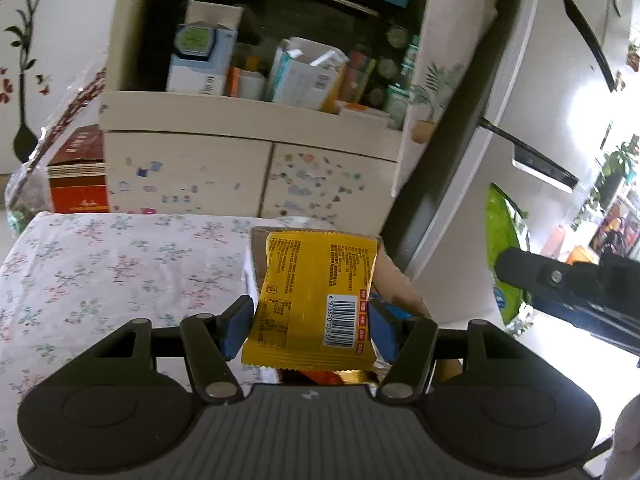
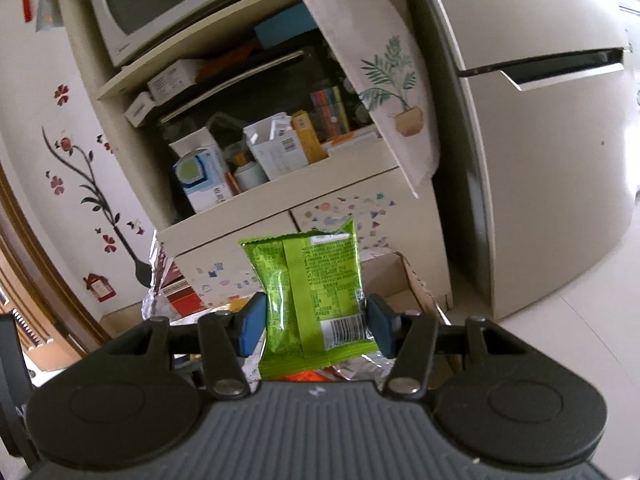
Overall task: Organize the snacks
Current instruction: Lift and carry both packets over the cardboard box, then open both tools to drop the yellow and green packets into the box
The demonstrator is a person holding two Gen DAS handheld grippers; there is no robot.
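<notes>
My left gripper (image 1: 310,326) is shut on a yellow snack packet (image 1: 316,292), barcode side up, held above the flowered tablecloth (image 1: 100,280) and in front of an open cardboard box (image 1: 390,280). In the right wrist view my right gripper (image 2: 314,326) is shut on a green snack packet (image 2: 310,292), back seam facing me, with the cardboard box (image 2: 394,280) just behind it. The same green packet (image 1: 502,248) and the right gripper's black body show at the right edge of the left wrist view. More wrappers lie below both packets, mostly hidden.
A cream cabinet (image 1: 248,172) with stickered doors stands behind the table, its open shelf crowded with cartons and bottles (image 1: 300,76). A white fridge (image 2: 540,140) stands to the right. A red box (image 1: 80,176) and a crinkly bag (image 2: 158,280) sit at the left.
</notes>
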